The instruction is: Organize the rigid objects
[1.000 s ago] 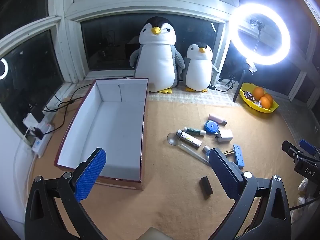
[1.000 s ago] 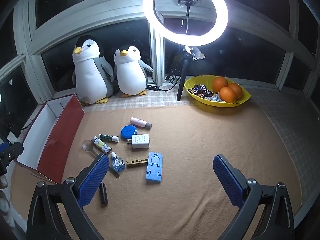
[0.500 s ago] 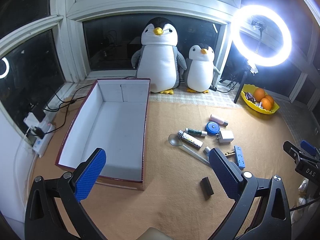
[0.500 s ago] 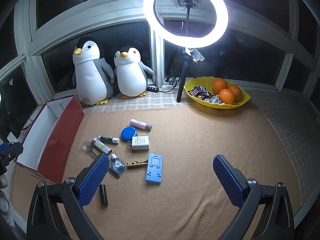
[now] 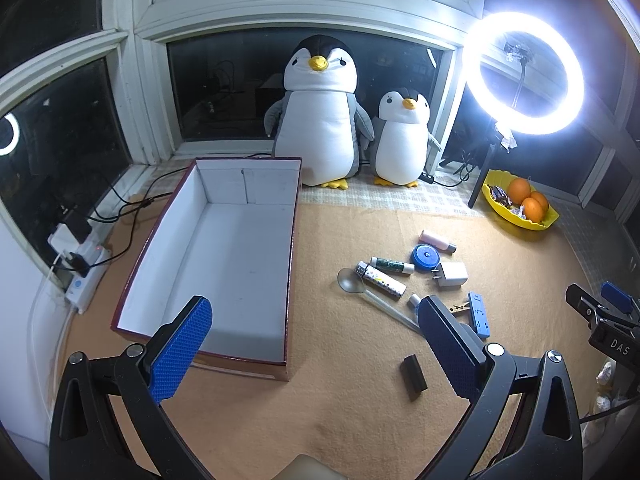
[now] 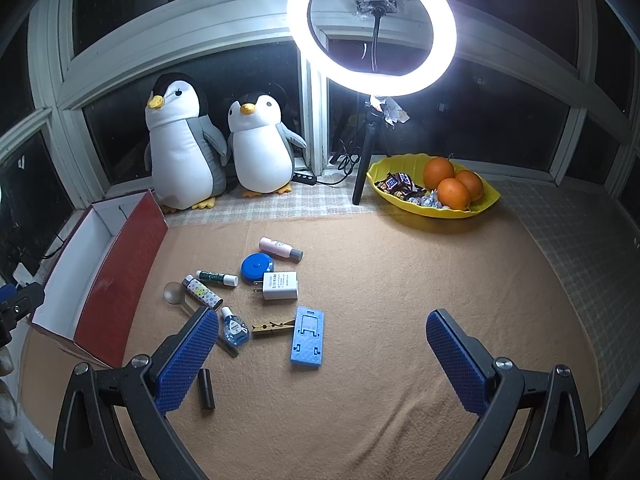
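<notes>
An empty red box with a white inside (image 5: 224, 256) stands open on the tan mat; it also shows at the left of the right wrist view (image 6: 116, 276). Small items lie in a cluster: a white charger (image 6: 280, 286), a blue phone stand (image 6: 307, 336), a blue round tape (image 6: 257, 266), a pink bottle (image 6: 280, 249), a lighter (image 6: 202, 293), a clear spoon (image 6: 176, 294), a wooden clothespin (image 6: 272, 326) and a black stick (image 6: 206, 388). My left gripper (image 5: 312, 344) is open and empty above the box's near corner. My right gripper (image 6: 320, 356) is open and empty above the mat.
Two plush penguins (image 5: 320, 112) stand at the back by the window. A ring light on a tripod (image 6: 372, 28) and a yellow bowl of oranges and sweets (image 6: 436, 188) are at the back right. A power strip with cables (image 5: 80, 256) lies left of the box.
Both views have shifted slightly, the scene drifting a little lower and right in the left wrist view. Both grippers stay open and no object has moved.
</notes>
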`<act>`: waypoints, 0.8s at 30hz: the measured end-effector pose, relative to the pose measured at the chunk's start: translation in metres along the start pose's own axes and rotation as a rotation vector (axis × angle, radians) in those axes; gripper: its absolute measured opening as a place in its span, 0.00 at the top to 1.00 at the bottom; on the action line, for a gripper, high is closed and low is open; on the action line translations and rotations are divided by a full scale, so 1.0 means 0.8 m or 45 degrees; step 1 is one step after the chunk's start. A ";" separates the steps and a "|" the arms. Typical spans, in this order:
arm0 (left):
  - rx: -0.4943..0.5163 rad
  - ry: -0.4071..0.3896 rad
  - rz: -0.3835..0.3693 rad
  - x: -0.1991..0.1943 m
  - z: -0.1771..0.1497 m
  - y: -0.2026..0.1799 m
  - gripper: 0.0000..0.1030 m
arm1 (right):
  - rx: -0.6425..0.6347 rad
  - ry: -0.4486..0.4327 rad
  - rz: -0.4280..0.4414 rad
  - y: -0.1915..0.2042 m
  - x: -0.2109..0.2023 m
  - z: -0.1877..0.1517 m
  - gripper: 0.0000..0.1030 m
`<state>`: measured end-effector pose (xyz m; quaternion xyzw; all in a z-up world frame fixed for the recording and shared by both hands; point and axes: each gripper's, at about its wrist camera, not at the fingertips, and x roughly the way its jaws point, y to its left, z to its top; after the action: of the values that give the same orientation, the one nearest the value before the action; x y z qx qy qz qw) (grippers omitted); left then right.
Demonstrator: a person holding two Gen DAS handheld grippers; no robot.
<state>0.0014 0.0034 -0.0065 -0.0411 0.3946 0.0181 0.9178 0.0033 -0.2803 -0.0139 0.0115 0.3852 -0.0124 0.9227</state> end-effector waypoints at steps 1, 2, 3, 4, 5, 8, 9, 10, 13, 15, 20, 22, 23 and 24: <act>0.000 0.000 0.000 0.000 0.000 0.001 0.01 | -0.001 0.000 0.000 0.000 0.000 0.000 0.00; -0.001 0.000 -0.001 0.000 0.000 0.001 0.01 | 0.000 0.000 0.000 0.000 0.000 0.000 0.00; -0.001 0.000 -0.001 0.000 0.000 0.001 0.01 | 0.000 0.001 0.000 0.000 0.001 0.000 0.00; 0.000 0.000 -0.001 0.000 -0.001 0.001 0.01 | 0.000 0.002 0.000 -0.001 0.001 0.001 0.00; 0.000 0.000 0.000 0.000 -0.001 0.001 0.01 | 0.000 0.001 -0.001 0.000 0.001 0.000 0.00; -0.002 -0.001 0.000 0.000 -0.001 0.001 0.01 | 0.000 0.005 -0.002 0.000 0.002 0.000 0.00; -0.001 0.000 0.000 0.000 -0.001 0.000 0.01 | 0.000 0.006 -0.002 -0.001 0.002 0.000 0.00; -0.002 0.000 0.000 0.000 -0.001 0.001 0.01 | -0.001 0.005 -0.004 0.000 0.002 0.000 0.00; -0.002 0.000 0.001 0.000 -0.002 0.001 0.01 | -0.001 0.006 -0.004 -0.001 0.003 0.000 0.00; -0.007 0.002 -0.001 0.001 -0.002 0.002 0.01 | -0.002 0.007 -0.005 -0.001 0.003 0.000 0.00; -0.013 0.009 -0.001 0.005 -0.001 0.006 0.01 | -0.004 0.014 -0.005 -0.003 0.006 -0.003 0.00; -0.015 0.013 -0.002 0.007 0.000 0.007 0.01 | -0.004 0.020 -0.006 -0.003 0.009 -0.003 0.00; -0.015 0.015 -0.001 0.008 0.000 0.006 0.01 | -0.005 0.021 -0.007 -0.004 0.009 -0.003 0.00; -0.015 0.016 -0.001 0.008 0.001 0.006 0.01 | -0.007 0.022 -0.009 -0.002 0.010 -0.004 0.00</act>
<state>0.0061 0.0085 -0.0113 -0.0468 0.4003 0.0197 0.9150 0.0069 -0.2817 -0.0216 0.0079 0.3932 -0.0145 0.9193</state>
